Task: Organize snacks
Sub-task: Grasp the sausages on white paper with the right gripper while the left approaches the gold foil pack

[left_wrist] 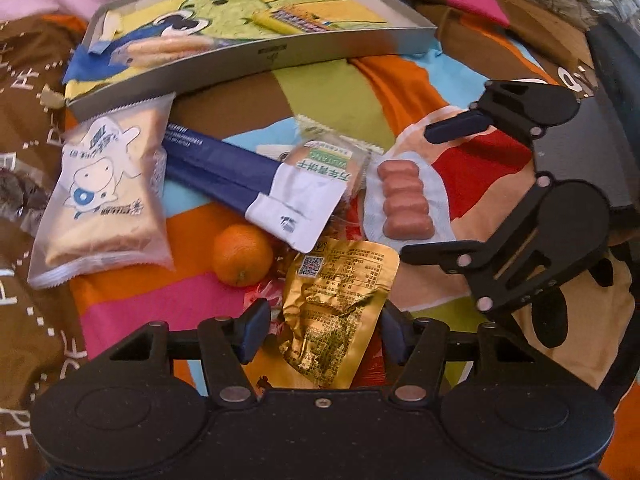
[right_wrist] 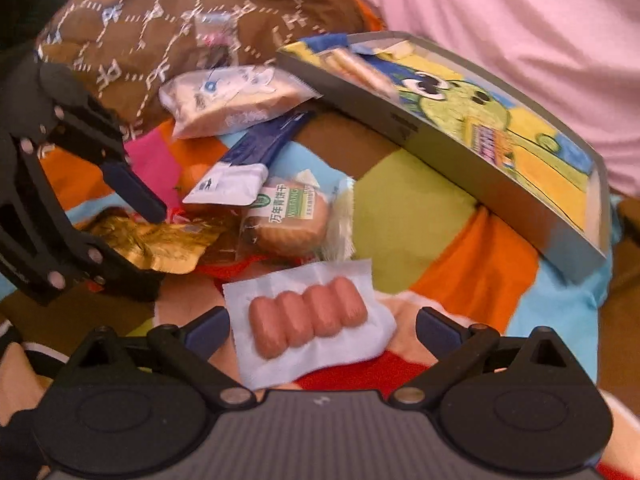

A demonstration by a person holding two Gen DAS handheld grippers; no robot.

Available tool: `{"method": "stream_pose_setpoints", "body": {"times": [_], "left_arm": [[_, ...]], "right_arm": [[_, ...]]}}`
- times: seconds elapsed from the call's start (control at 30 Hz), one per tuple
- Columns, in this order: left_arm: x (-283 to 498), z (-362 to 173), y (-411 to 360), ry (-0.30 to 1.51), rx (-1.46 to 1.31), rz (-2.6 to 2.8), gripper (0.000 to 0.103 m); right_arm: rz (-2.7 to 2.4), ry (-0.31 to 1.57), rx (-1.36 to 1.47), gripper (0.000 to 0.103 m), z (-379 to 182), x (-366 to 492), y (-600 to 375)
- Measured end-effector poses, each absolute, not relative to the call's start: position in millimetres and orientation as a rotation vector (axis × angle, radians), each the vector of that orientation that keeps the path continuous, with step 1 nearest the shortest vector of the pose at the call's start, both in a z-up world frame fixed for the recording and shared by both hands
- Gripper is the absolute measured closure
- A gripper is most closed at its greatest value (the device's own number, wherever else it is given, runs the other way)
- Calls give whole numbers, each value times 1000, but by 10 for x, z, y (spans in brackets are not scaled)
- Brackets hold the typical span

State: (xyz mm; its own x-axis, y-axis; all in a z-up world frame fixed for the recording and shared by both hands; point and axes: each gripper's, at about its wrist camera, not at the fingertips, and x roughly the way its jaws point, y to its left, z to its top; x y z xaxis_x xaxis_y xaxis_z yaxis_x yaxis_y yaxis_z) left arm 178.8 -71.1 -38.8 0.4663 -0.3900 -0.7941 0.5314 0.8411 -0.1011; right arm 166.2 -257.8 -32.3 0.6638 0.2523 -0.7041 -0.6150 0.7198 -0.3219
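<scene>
left gripper (left_wrist: 322,330) spread wide, gold pouch (left_wrist: 340,304) between its fingers | right gripper (right_wrist: 322,332) spread wide, sausage pack (right_wrist: 308,320) between its fingers (contact unclear) | beyond: orange (left_wrist: 242,254); biscuit pack (right_wrist: 288,216); blue sachet (left_wrist: 240,184); bread bag (left_wrist: 102,196) | farthest: tray (left_wrist: 320,46) on patchwork blanket (left_wrist: 332,92)

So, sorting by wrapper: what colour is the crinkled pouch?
Gold pouch, clearest in the left wrist view.

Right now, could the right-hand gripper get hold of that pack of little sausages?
Probably yes. The right gripper is open, with the sausage pack lying flat between its fingers and nothing on top of it. The left gripper is busy over the gold pouch, off to the side.
</scene>
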Motion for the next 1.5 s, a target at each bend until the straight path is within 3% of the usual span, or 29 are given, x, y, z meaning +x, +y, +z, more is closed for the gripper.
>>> {"method": "stream_pose_setpoints", "body": {"times": [0.27,0.43,0.53,0.7,1.0,1.33,1.5], "left_arm": [[1767,-404,-669,964,168,-568,40],[1783,-388,-685,987,173,-564,40],[1772,-392,-662,1008,149,-566,47],[1656,-377,-616,1034,141,-555,48],[1631,-423,-649,1025,184,-585,40],[1533,-318,-610,1037,129,-514,60],[1453,-297,-539,1036,69,-484,63]], "right_arm": [[535,739,-479,2,-414,1812,-2634],[522,747,-449,9,-413,1718,-2641],[528,758,-442,10,-410,1647,-2622],[535,787,-403,11,-377,1476,-2661],[507,794,-383,11,-333,1287,-2658],[481,728,-481,11,-324,983,-2579],[467,687,-495,12,-333,848,-2560]]}}
